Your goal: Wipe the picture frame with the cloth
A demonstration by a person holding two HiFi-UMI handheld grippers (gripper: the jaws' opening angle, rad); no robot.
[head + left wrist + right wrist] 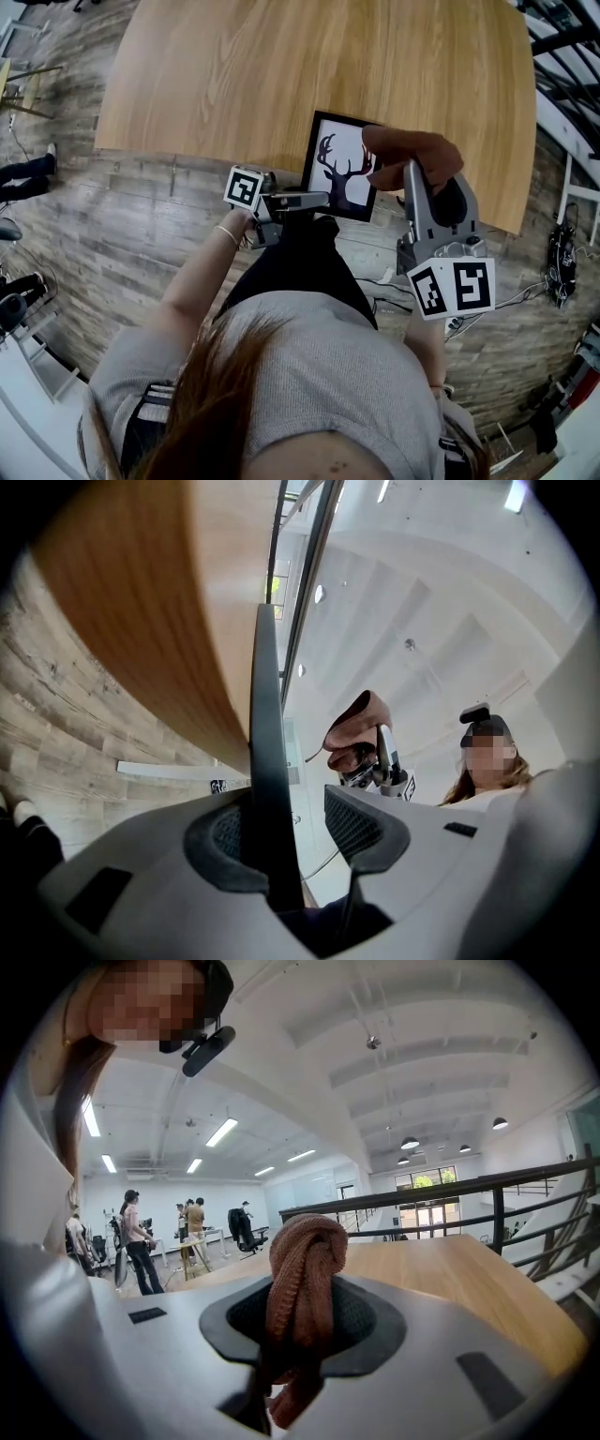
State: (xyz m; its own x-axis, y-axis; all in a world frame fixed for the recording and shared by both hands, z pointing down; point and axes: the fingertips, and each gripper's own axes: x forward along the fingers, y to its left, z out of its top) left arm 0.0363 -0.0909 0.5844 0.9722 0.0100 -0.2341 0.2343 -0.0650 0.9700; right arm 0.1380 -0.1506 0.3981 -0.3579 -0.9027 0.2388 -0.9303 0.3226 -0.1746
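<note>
Head view, deer print (343, 171) on picture frame (322, 184)

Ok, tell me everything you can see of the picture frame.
The picture frame is thin and black, holding a white print of a dark antlered deer head. It is at the table's near edge, above the person's lap. Its lower left edge stands between the left gripper's open jaws; the right gripper's brown cloth covers its upper right corner.

A pale wooden tabletop (281, 75) stands on a grey plank floor (122, 225) — cables (511, 300) trail near its right end. A dark railing (450, 1194) runs behind it; farther off, several people (141, 1241) stand under strip lights (223, 1132).
</note>
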